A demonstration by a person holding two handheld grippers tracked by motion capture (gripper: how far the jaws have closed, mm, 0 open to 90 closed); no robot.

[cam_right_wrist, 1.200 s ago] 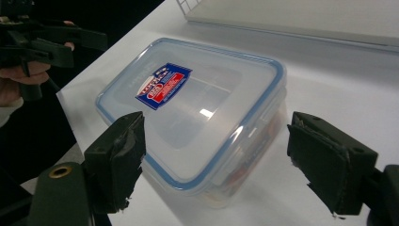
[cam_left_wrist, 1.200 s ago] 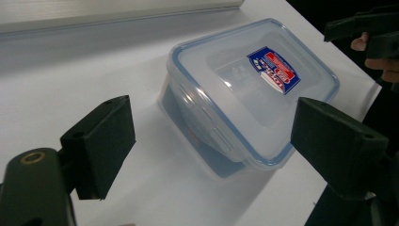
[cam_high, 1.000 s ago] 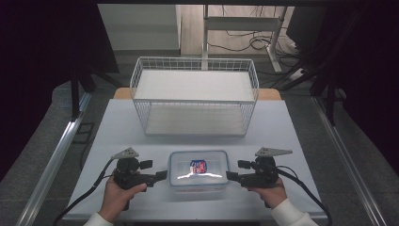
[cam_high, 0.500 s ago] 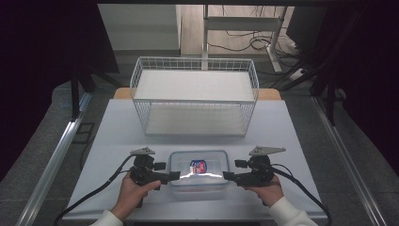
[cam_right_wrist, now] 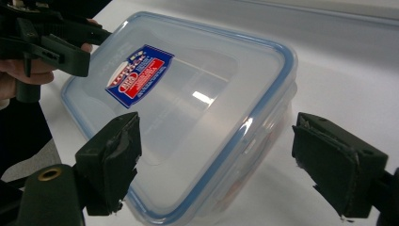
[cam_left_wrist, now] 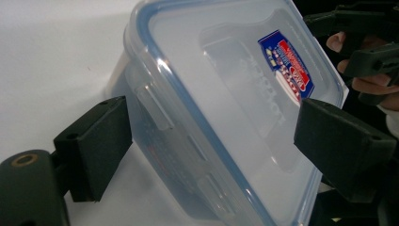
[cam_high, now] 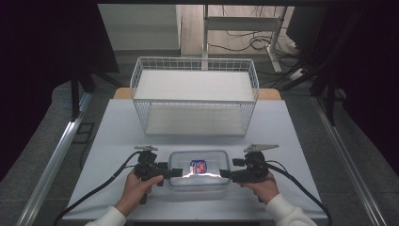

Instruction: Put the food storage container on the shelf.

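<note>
White bench [cam_high: 117,136] under us; clear lidded box [cam_high: 199,168] between left tongs [cam_high: 175,173] and right tongs [cam_high: 225,174], both spread. We close evenly on short ends, lift level.

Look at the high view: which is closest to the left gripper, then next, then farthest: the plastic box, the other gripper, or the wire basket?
1. Plastic box, right beside the left gripper.
2. Right gripper, across the box.
3. Wire basket, at the table's far side.

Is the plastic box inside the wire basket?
No, the plastic box sits on the white table, in front of the wire basket.
</note>
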